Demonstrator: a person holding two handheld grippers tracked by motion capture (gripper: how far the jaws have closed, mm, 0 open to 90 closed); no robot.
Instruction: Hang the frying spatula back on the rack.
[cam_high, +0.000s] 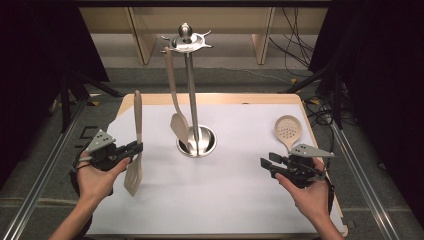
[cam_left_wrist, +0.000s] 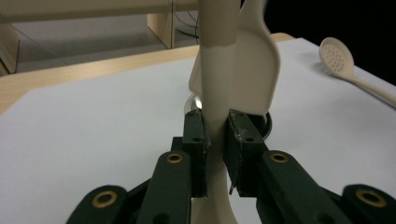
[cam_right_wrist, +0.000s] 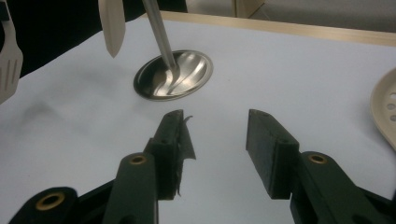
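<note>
Nearest the person, the left gripper (cam_high: 134, 148) has its fingers (cam_left_wrist: 194, 135) pinching the handle of a beige slotted spatula (cam_high: 135, 150), held upright above the white table (cam_high: 225, 200), blade down. The right gripper (cam_high: 266, 165) hovers low over the table at the right, its fingers (cam_right_wrist: 266, 149) spread with nothing between them. Farther back stands a steel utensil stand (cam_high: 192, 100) with a beige turner (cam_high: 176, 110) hanging from its top. A perforated spoon (cam_high: 288, 129) lies on the table just beyond the right gripper.
</note>
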